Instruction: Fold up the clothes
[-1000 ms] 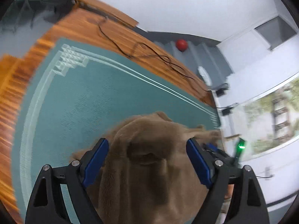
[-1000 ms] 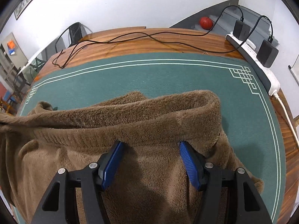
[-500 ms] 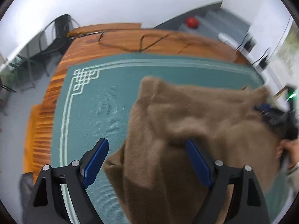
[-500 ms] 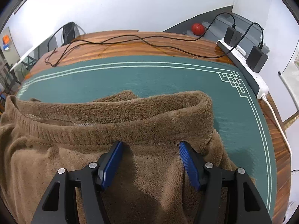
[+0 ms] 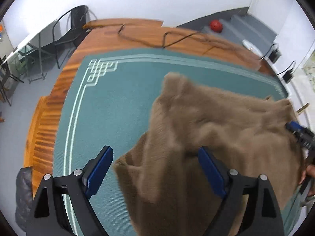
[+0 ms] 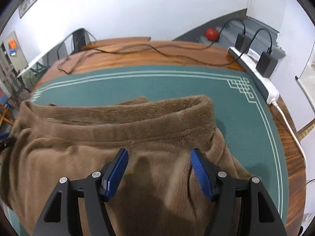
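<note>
Even indoor light; left view motion-blurred; fisheye edges bent, vignetted.

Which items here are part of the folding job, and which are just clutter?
Job: brown fleece garment, green mat, left gripper, right gripper.

Lying about: black cable, power strip, red ball, chair.

White walls (image 6: 137, 9), grey floor (image 5: 19, 98), black chair (image 5: 65, 31), red ball (image 6: 211, 33).
</note>
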A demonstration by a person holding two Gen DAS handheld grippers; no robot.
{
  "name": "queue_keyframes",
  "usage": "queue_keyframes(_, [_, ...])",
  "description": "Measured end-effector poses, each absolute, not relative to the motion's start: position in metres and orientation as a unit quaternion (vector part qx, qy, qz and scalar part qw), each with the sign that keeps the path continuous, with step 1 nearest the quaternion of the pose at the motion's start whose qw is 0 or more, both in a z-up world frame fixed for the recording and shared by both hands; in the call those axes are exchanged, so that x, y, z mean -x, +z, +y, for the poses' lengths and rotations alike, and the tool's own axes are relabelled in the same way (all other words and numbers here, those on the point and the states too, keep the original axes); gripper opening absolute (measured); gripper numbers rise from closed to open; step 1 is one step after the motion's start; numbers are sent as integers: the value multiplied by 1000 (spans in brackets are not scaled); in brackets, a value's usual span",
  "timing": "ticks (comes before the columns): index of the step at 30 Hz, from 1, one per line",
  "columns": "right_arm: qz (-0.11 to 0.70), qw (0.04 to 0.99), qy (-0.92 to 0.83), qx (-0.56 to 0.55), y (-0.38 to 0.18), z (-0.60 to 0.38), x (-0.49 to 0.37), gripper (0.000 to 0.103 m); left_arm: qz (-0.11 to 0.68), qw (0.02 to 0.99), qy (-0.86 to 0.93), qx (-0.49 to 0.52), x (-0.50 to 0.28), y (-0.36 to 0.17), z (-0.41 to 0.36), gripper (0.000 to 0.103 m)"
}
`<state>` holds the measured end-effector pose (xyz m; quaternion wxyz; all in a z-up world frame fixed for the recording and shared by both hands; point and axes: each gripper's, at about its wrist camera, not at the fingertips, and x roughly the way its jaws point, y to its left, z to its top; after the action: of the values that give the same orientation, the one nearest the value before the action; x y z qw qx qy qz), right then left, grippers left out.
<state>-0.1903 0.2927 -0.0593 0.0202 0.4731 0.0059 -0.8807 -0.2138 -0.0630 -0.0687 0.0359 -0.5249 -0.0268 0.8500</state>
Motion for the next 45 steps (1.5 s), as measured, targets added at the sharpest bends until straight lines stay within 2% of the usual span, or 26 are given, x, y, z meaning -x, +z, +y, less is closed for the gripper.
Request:
queue_keyframes(6, [24, 37, -863, -504, -76, 279, 180, 69, 28, 34, 836, 547, 218, -86, -34, 91])
queue_keyframes(8, [27, 42, -854, -517, -87, 280, 180, 73, 28, 30, 829, 558, 221, -99, -35, 91])
queue_keyframes(11, [20, 46, -859, -509, -90, 284, 180, 79, 10, 20, 829, 558, 223, -110, -48, 100])
queue_keyframes(17, [14, 39, -862, -505, -79, 286, 171, 81, 17, 18, 840, 542, 201, -86, -57, 100])
queue_keyframes(23, [23, 56, -882, -467, -48, 287, 99, 81, 1, 36, 851, 524, 137, -63, -86, 100])
queue_keyframes(28, [55, 72, -877, -471, -56, 282, 58, 81, 0, 40, 842, 538, 84, -78, -110, 100])
queue_keyframes(31, [40, 70, -868, -490, -71, 291, 54, 81, 22, 21, 831, 555, 68, -96, -108, 100])
queue_keyframes(36, [-14, 62, -861, -505, -85, 317, 57, 82, 8, 10, 831, 557, 73, -112, -118, 101])
queue_keyframes(41, [-1, 73, -860, -504, -88, 315, 55, 85, 11, 12, 831, 556, 72, -117, -121, 101])
queue_keyframes(45, [-2, 68, -860, -506, -88, 312, 56, 87, 19, 5, 838, 545, 70, -98, -115, 101])
